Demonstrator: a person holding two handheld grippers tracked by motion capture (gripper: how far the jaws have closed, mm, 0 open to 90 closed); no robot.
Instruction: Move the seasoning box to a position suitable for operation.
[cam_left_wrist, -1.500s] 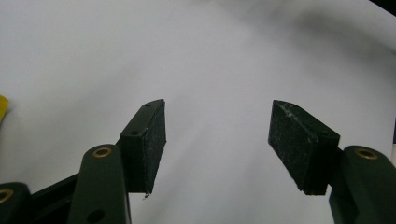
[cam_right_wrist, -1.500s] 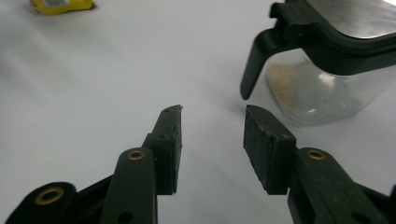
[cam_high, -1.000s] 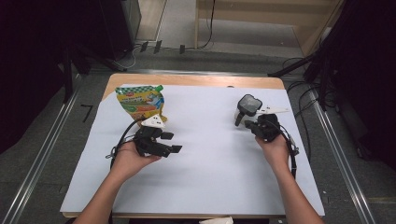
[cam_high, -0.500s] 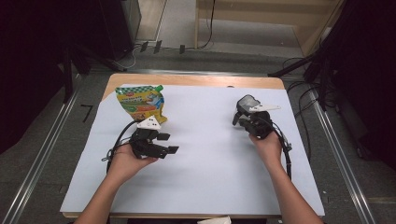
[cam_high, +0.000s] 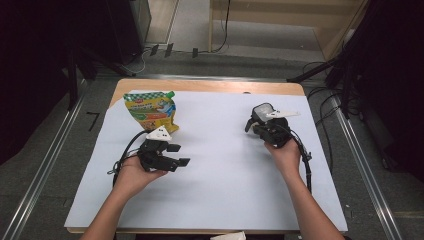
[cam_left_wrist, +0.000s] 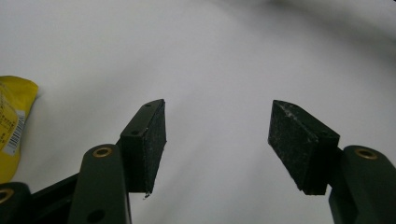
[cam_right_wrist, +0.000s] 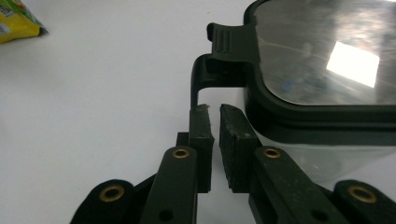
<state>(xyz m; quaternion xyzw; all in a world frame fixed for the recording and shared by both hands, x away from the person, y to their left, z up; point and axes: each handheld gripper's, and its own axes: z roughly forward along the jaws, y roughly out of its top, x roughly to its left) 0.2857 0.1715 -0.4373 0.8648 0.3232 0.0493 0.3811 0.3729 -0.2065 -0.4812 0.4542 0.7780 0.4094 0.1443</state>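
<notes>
A clear container with a black-rimmed lid stands at the right of the white sheet. My right gripper points at its near-left side. In the right gripper view the gripper sits just below the lid's black latch. Its jaws have just been opening: a thin gap shows, with nothing between the pads. My left gripper rests open at the left, its jaws wide apart over bare sheet. A colourful snack pouch lies behind it; its yellow corner shows beside the left jaw.
The white sheet covers a wooden table whose far edge shows. Metal rails run along both sides on the floor. Cables trail from both grippers. A corner of the pouch lies far left of the right gripper.
My right gripper has shifted a little left, closer to the container's latch side. The left hand and the pouch have stayed where they were.
</notes>
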